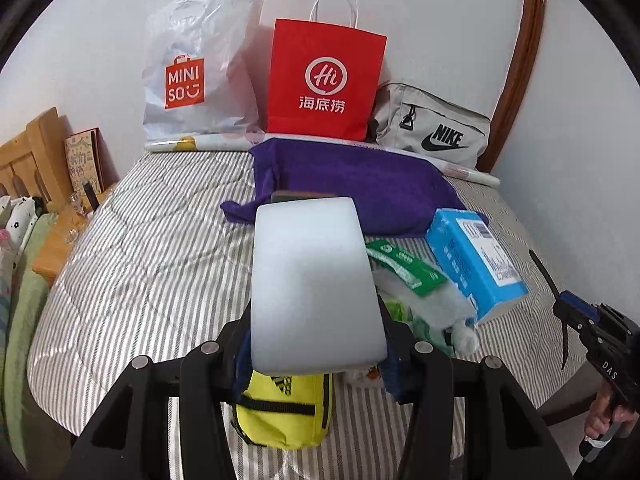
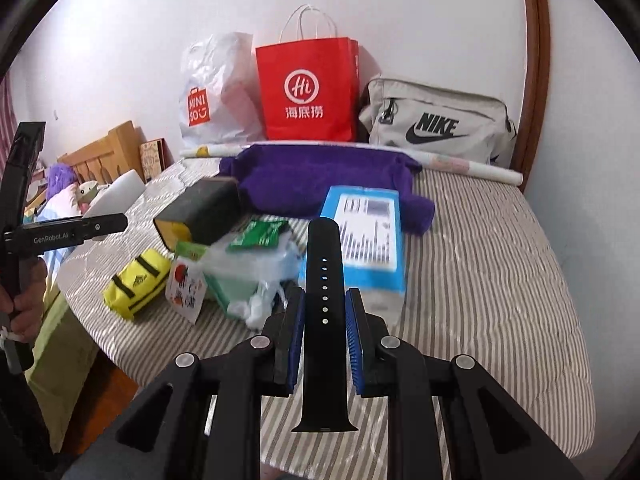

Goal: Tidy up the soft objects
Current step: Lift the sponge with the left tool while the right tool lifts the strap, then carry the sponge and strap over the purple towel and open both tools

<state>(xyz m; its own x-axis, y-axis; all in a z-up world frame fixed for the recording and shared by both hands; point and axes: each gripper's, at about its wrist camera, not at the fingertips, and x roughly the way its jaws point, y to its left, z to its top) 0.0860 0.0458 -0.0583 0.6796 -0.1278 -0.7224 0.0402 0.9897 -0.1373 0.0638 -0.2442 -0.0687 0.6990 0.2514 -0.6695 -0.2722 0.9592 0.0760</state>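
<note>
My left gripper (image 1: 316, 344) is shut on a white foam sponge block (image 1: 316, 284) and holds it above the striped bed (image 1: 152, 264); the block also shows in the right wrist view (image 2: 116, 196). My right gripper (image 2: 325, 300) is shut on a black watch strap (image 2: 324, 308) and holds it above the bed; it also shows at the right edge of the left wrist view (image 1: 560, 308). A yellow pouch (image 1: 284, 412) lies under the left gripper. A purple towel (image 2: 320, 184) lies at the back. A dark sponge (image 2: 200, 212) rests on the pile.
A blue box (image 2: 364, 240), green packets (image 2: 260, 236) and clear plastic bags (image 2: 248, 280) lie mid-bed. A Miniso bag (image 1: 192, 76), a red paper bag (image 1: 324, 80) and a Nike bag (image 1: 436, 128) lean on the wall. A wooden headboard (image 1: 28, 156) stands at the left.
</note>
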